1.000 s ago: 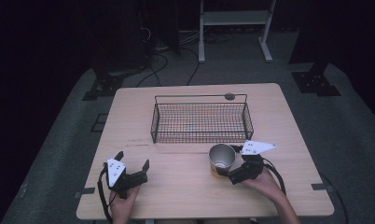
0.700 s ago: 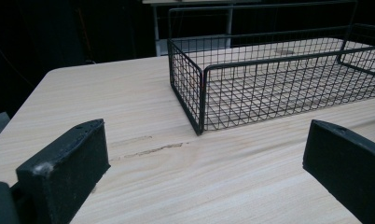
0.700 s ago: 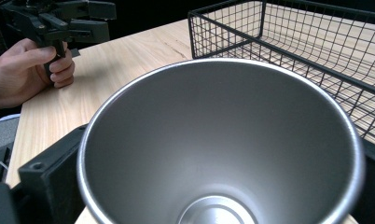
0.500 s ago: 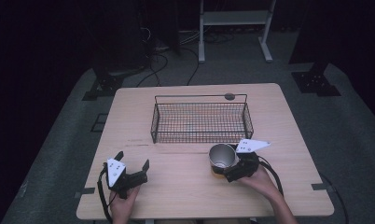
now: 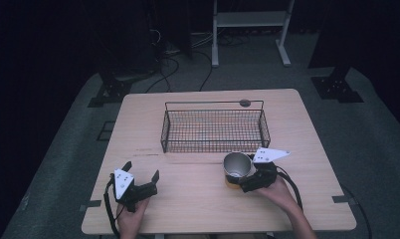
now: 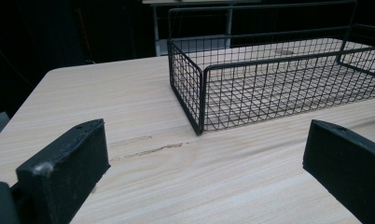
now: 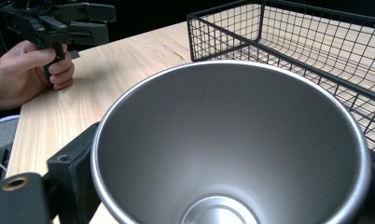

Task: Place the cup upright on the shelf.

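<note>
Right tongs point(image 5: 248, 175) with steel cup point(image 5: 237, 166) edged left; I grip it. Left tongs point(image 5: 141, 178) open, idle. Next: lift into wire basket point(image 5: 214, 128).

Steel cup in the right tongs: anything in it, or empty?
Empty. The right gripper view looks straight into the round silver metal cup: bare walls down to a clean bottom. The high view shows its mouth up, nothing inside.

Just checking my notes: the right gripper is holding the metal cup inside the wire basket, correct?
Not quite. The right gripper holds the cup on the table, in front of the basket, not inside it. The high view shows this.
</note>
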A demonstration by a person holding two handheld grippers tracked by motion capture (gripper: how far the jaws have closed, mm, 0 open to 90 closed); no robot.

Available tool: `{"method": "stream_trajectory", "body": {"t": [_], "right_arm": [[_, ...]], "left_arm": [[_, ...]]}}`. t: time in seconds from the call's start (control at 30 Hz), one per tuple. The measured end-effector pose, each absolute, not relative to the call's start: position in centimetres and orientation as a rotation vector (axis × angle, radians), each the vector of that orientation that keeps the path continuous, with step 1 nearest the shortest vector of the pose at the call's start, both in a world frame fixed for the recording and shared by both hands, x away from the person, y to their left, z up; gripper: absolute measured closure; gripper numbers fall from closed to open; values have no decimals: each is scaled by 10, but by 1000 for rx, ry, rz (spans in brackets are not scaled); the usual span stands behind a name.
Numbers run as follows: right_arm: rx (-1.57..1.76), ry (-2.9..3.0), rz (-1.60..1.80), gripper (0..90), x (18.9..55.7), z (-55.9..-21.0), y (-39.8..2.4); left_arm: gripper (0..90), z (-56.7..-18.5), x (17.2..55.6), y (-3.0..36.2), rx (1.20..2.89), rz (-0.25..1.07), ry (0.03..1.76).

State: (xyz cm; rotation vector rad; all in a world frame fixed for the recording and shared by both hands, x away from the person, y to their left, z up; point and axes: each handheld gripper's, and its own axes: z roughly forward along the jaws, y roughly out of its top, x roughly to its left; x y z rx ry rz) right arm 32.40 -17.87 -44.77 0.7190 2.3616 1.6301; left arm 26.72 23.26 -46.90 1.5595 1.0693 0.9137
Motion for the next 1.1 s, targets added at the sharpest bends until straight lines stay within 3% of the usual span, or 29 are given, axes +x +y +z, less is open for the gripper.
{"method": "stream_trajectory", "body": {"t": [1.1], "right_arm": [[708, 2401, 1727, 98, 346, -399, -192]], "left_arm": [[0, -469, 267, 233, 1560, 910, 1070]]}}
